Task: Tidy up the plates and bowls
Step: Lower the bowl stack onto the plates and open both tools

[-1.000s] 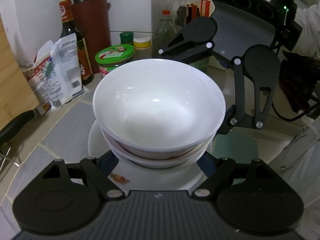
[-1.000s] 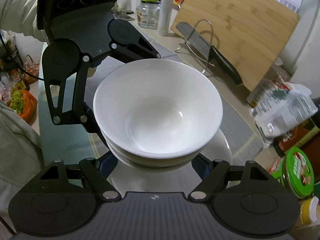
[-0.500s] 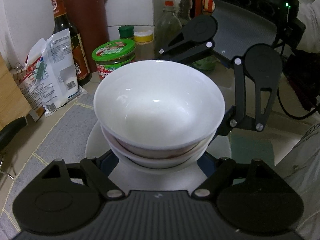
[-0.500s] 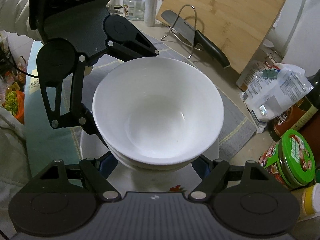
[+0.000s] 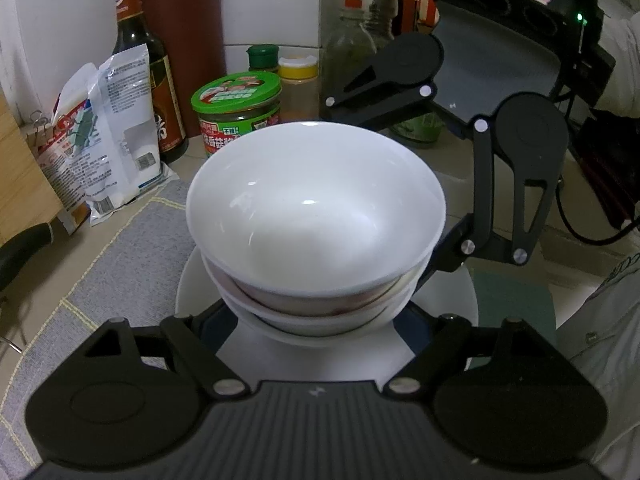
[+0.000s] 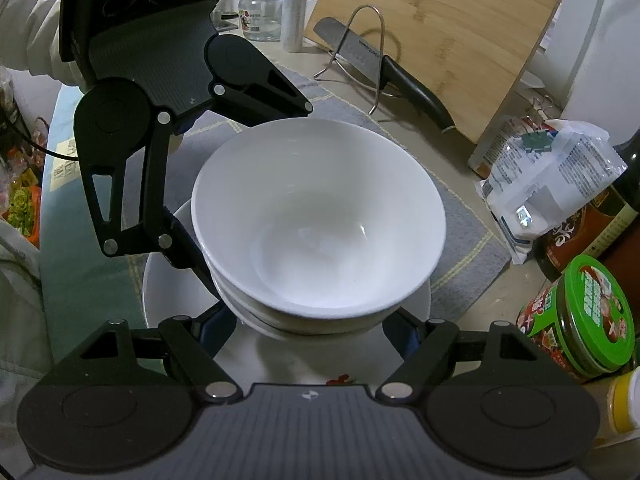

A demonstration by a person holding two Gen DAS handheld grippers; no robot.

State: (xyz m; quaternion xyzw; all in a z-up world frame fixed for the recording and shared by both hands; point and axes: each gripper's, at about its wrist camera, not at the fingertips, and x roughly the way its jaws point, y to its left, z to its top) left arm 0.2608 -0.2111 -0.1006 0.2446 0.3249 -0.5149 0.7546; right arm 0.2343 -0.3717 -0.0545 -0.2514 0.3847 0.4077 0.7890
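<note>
White porcelain bowls, nested, sat on plate | left gripper and right gripper each clamped across the stack's base from opposite sides | likely sharing the load, keeping it level.

Plain white bowls are sitting on a white plate showing a small red mark, perhaps a printed motif, over a grey mat edged with yellow stitching, beside a green-lidded jar.
</note>
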